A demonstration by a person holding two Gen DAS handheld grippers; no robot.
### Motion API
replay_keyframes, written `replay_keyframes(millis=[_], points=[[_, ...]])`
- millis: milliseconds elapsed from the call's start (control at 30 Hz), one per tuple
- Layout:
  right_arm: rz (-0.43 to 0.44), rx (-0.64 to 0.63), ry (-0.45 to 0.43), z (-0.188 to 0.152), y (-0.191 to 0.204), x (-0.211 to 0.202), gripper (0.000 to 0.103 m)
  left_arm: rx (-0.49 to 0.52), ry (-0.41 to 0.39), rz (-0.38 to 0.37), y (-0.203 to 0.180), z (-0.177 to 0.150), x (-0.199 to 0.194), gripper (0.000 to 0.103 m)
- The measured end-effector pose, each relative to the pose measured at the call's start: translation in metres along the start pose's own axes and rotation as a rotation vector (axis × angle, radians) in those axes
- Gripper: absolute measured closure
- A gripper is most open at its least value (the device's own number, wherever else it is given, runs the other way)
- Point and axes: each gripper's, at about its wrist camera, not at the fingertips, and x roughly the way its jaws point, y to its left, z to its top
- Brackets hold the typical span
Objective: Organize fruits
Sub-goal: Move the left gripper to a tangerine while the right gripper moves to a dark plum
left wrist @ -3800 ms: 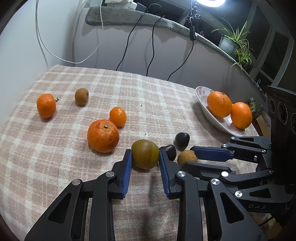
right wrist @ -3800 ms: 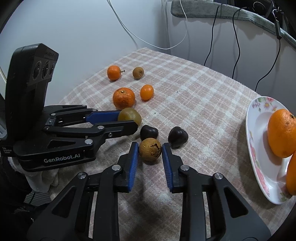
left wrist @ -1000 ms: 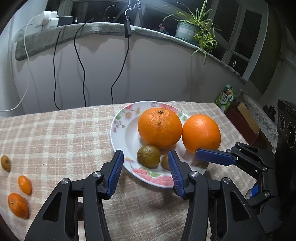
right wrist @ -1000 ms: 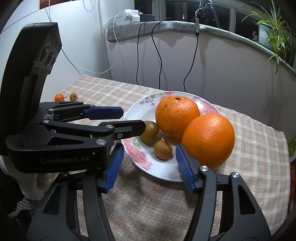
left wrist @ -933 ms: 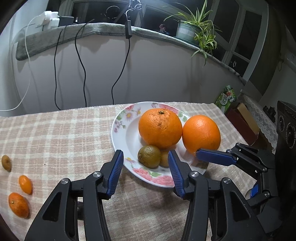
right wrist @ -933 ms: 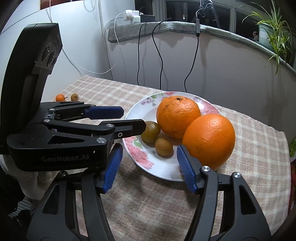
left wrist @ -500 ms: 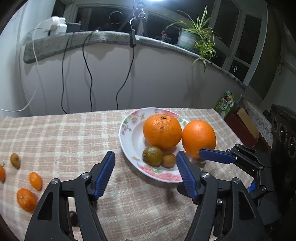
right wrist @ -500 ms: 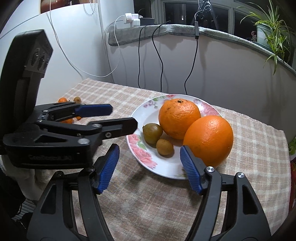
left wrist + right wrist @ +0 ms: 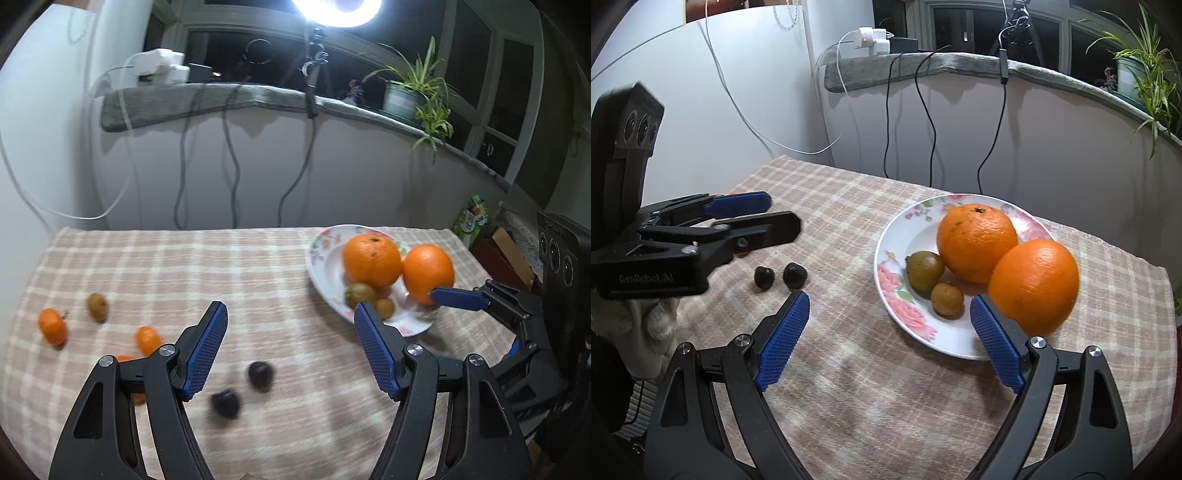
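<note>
From the left wrist, the left gripper (image 9: 290,332) has just been opening its jaws, nothing between them, over the checked cloth (image 9: 258,266); two dark fruits (image 9: 261,375) lie just below (blurred), small oranges (image 9: 52,326) far left.

From the right wrist, the right gripper (image 9: 888,325), jaws just opened wide and empty, hangs at the floral plate (image 9: 886,258), which holds two big oranges (image 9: 977,242), a green fruit (image 9: 925,270) and a brown one (image 9: 946,298).

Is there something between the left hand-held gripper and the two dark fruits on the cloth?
Nothing visible: the open left hand-held gripper has only bare checked cloth before the two dark fruits, which lie apart from other fruit.
</note>
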Motion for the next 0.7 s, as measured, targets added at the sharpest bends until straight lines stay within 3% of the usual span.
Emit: replay_keyframes(millis=[633, 700], points=[[0.117, -0.029, 0.025, 0.008, 0.033, 0.022, 0.012, -0.147, 0.028, 0.160, 0.094, -0.041, -0.033, 0.032], [0.133, -0.029, 0.033, 0.010, 0.037, 0.027, 0.012, -0.151, 0.038, 0.159, 0.098, -0.044, -0.032, 0.037]])
